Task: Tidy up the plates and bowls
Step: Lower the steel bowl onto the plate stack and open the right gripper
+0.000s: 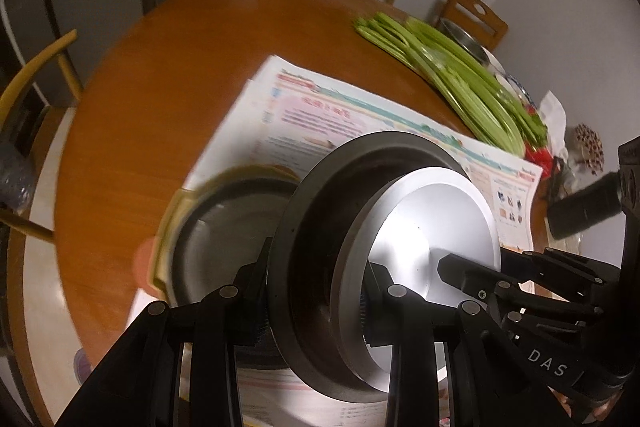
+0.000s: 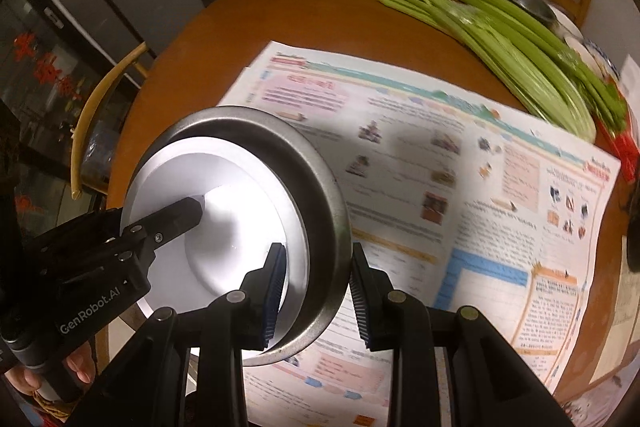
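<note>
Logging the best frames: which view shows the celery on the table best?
The right wrist view: the celery lies across the far table, stalks visible end to end, though blurred. The left wrist view shows the same celery smaller, nearer the picture's edge.

Both grippers are black plastic linkages studded with round silver pivot pins. The right gripper (image 2: 316, 291) carries ribbed blue pads on its fingertips; the left gripper (image 2: 176, 215) reads "GenRobot.AI", blurred, behind its fingers.

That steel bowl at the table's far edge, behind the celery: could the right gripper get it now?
Probably not: the right gripper is shut on the stacked dishes, and the celery lies before the steel bowl.
</note>
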`<state>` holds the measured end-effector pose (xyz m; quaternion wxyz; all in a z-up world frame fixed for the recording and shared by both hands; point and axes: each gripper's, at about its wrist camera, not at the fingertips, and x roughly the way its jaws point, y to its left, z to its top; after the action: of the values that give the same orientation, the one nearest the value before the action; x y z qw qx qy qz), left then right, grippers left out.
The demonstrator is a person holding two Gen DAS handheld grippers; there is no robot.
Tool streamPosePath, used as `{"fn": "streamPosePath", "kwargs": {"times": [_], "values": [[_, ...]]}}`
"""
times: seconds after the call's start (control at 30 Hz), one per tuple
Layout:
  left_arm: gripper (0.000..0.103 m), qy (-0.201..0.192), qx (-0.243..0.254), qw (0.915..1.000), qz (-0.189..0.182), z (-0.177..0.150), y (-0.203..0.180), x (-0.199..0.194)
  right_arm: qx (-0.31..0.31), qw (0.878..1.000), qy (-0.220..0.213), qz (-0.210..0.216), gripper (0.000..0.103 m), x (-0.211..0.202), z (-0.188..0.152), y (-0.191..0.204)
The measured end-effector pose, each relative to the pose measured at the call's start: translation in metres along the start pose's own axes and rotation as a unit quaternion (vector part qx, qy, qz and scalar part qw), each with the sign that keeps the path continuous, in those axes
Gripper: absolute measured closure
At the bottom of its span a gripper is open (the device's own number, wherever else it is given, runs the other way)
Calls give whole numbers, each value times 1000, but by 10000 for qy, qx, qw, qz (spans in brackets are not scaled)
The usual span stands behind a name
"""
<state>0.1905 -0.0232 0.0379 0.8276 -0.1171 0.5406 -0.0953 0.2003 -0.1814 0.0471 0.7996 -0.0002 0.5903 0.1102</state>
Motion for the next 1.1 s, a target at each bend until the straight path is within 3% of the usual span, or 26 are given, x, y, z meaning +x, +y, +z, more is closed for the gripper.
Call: {"fn": "streamPosePath", "kwargs": {"times": [0.5, 0.87, 0.97, 1.1], "values": [[68, 185, -587, 9980, 140, -4, 63, 17, -457, 9982, 385, -10, 72, 44, 18, 57], [66, 225, -629, 9976, 196, -6, 70, 33, -484, 9974, 533, -66, 72, 68, 21, 65], [65, 226, -626, 9976, 198, -6, 70, 33, -514, 9973, 525, -94, 71, 68, 21, 65], [54, 261, -631, 9976, 140, -5, 70, 33, -549, 9972, 498, -106, 71, 68, 21, 67]]}}
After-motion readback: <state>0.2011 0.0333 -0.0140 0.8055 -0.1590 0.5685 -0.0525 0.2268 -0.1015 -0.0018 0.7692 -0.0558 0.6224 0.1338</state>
